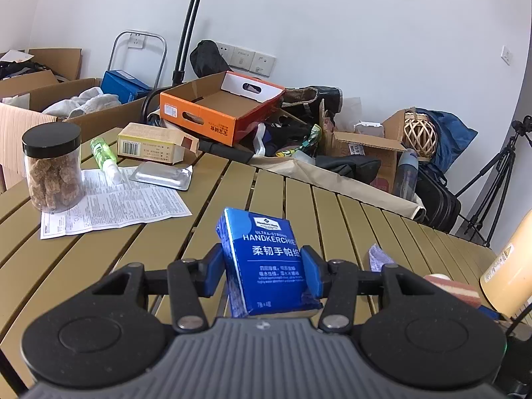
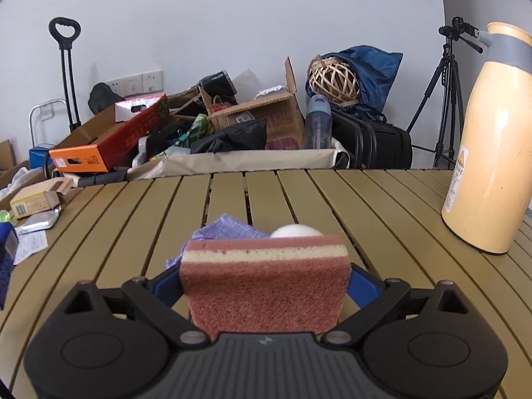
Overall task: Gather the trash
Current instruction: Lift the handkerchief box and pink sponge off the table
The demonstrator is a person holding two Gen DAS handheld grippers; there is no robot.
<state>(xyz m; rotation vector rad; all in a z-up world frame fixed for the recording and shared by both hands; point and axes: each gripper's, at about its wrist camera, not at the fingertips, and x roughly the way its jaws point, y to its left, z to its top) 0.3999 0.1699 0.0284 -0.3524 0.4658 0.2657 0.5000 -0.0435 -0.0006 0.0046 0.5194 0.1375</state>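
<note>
Blue pads of the left gripper (image 1: 262,271) are clamped on both sides of the blue handkerchief pack (image 1: 266,262), holding it upright above the slatted table (image 1: 99,266). Over on the right, the right gripper (image 2: 266,286) has its jaws spread wide with the pink sponge (image 2: 266,286) sitting squarely between them; whether the pads actually press it, I cannot tell. Just beyond the sponge lie a purple cloth (image 2: 226,227) and a white ball (image 2: 296,231).

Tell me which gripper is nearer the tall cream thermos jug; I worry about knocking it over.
Right. The right gripper, with a pink sponge between its fingers, sits just left of the cream thermos jug. The left gripper, shut on a blue tissue pack, is farther left.
</note>
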